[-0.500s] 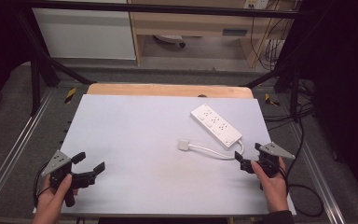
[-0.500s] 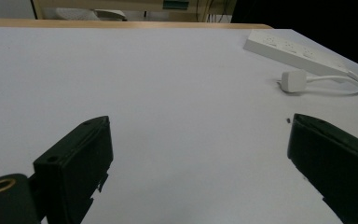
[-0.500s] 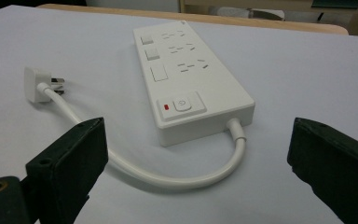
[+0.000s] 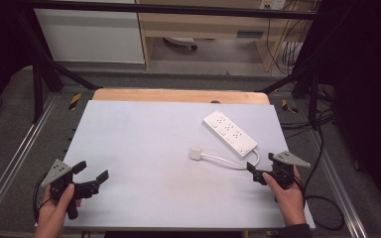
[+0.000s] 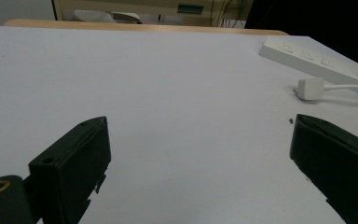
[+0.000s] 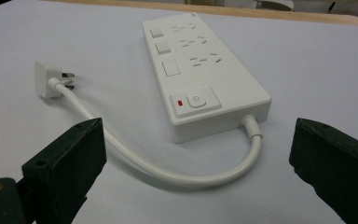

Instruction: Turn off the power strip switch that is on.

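A white power strip [image 4: 229,133] lies at an angle on the right half of the white table top [image 4: 149,144]. Its short cable [image 4: 228,162] curls round to a white plug [image 4: 195,153] lying loose on the table. My right gripper [image 4: 253,172] is held near the right front edge, open, a little short of the cable loop. The right gripper view shows the strip [image 6: 200,70], its cable [image 6: 168,170] and the plug [image 6: 46,79] beyond the wide-apart jaws of that gripper [image 6: 196,140]. My left gripper [image 4: 93,171] is open at the front left with nothing between its jaws; its own view [image 5: 198,126] has the strip [image 5: 317,59] far off.
A wooden strip [image 4: 178,95] borders the table's far edge. Metal frame rails [image 4: 15,158] run along both sides. Black cables [image 4: 322,208] trail on the floor at the right. A pale cabinet [image 4: 89,34] stands beyond the table.
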The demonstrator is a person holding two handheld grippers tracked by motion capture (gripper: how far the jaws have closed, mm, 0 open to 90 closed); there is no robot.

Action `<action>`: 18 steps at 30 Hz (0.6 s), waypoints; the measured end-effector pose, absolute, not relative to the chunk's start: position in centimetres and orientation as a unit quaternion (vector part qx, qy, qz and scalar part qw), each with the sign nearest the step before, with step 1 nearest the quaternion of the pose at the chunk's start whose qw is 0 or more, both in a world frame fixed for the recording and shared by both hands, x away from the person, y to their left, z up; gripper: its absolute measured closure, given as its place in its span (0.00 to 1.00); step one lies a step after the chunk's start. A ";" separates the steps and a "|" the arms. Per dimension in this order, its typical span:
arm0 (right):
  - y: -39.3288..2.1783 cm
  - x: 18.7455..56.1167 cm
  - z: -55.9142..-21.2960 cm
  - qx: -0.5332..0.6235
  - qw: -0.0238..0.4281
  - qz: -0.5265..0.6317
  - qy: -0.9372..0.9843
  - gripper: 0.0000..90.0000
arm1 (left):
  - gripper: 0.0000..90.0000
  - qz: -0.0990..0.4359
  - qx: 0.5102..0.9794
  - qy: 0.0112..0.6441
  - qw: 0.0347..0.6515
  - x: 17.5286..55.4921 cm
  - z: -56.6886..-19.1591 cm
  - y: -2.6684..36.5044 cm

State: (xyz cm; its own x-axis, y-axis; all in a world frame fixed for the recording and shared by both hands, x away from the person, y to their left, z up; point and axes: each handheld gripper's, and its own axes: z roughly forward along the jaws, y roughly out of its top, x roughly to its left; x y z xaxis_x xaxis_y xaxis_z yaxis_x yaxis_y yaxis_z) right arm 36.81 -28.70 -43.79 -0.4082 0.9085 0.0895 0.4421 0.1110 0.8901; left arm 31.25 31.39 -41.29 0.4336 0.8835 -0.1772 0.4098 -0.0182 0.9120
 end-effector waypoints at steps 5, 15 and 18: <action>-28.5 36.6 -43.4 0.473 0.262 0.460 0.704 0.05 | 0.05 0.231 0.667 0.492 0.510 31.3 -41.4 31.8; -28.1 36.2 -42.7 0.479 0.255 0.485 0.686 0.05 | 0.05 0.223 0.683 0.492 0.492 31.5 -41.7 31.2; -27.7 36.0 -42.5 0.474 0.262 0.484 0.687 0.04 | 0.06 0.217 0.690 0.486 0.491 31.5 -41.7 30.8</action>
State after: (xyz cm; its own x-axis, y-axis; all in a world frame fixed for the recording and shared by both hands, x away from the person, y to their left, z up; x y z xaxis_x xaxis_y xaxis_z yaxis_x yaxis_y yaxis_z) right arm 35.98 -27.75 -42.45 -0.4124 0.9057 0.0980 0.3980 0.0824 0.9137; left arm 31.51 30.76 -41.70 0.4340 0.8833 -0.1773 0.4568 -0.0461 0.8884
